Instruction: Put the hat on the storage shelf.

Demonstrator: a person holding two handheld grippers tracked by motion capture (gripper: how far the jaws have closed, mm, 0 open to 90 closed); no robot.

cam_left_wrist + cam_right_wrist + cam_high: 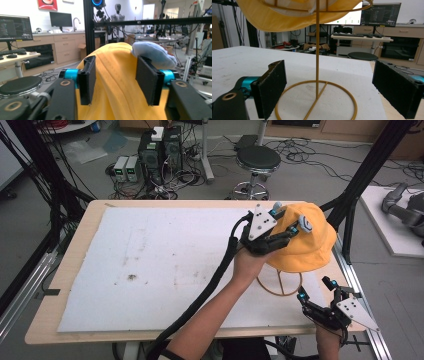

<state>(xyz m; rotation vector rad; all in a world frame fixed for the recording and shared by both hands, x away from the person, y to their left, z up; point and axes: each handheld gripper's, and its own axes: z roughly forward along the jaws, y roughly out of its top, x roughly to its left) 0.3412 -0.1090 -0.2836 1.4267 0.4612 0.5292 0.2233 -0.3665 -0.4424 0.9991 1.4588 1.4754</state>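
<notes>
A yellow bucket hat (310, 247) sits on a gold wire stand (280, 285) at the table's right side. My left gripper (290, 218) is at the hat's crown, jaws apart, with a loose ridge of yellow fabric (115, 80) between the pads (88, 77). A pale blue soft piece (152, 53) lies on the hat beside the right pad. My right gripper (315, 288) stands open near the front right edge, a little in front of the stand. In its view the stand's pole (317, 50) and ring base rise beyond the wide-apart jaws, with the hat's brim (274, 20) overhead.
A white foam mat (160, 265) covers most of the wooden table (75, 250). A black frame post (350, 210) stands just right of the hat. Behind the table are a black stool (257, 160), computer boxes and loose cables on the floor.
</notes>
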